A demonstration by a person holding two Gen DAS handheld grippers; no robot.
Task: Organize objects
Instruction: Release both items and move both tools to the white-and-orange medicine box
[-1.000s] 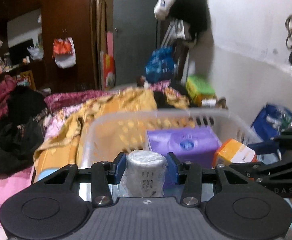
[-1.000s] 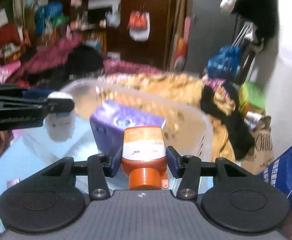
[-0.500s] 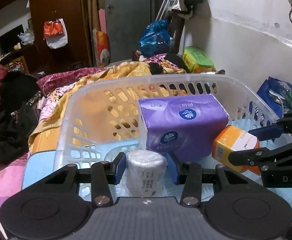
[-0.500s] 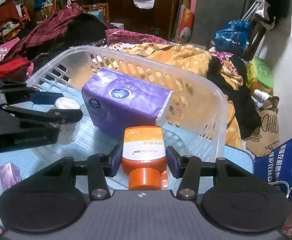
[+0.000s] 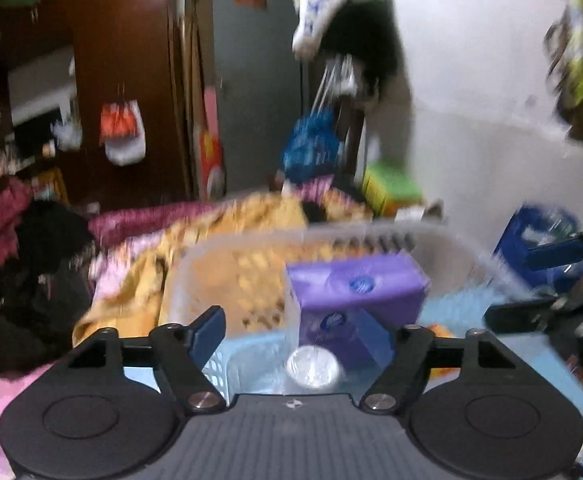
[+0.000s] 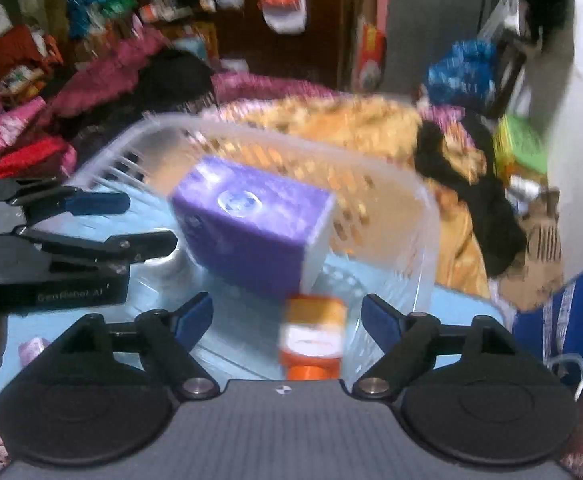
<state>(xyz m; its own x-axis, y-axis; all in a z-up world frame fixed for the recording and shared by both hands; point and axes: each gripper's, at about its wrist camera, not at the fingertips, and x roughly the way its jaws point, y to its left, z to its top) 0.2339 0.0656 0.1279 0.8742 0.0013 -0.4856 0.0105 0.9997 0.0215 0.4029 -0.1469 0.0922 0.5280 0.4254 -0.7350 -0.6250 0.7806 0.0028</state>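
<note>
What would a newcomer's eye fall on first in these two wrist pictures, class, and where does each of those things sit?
The purple tissue pack stands out first, sitting in the middle of the pale slotted basket. Close in front of it an orange bottle lies between the right gripper's wide-open jaws, which have just been opening, untouched by the pads. Behind the basket sprawls a yellow patterned blanket.
</note>
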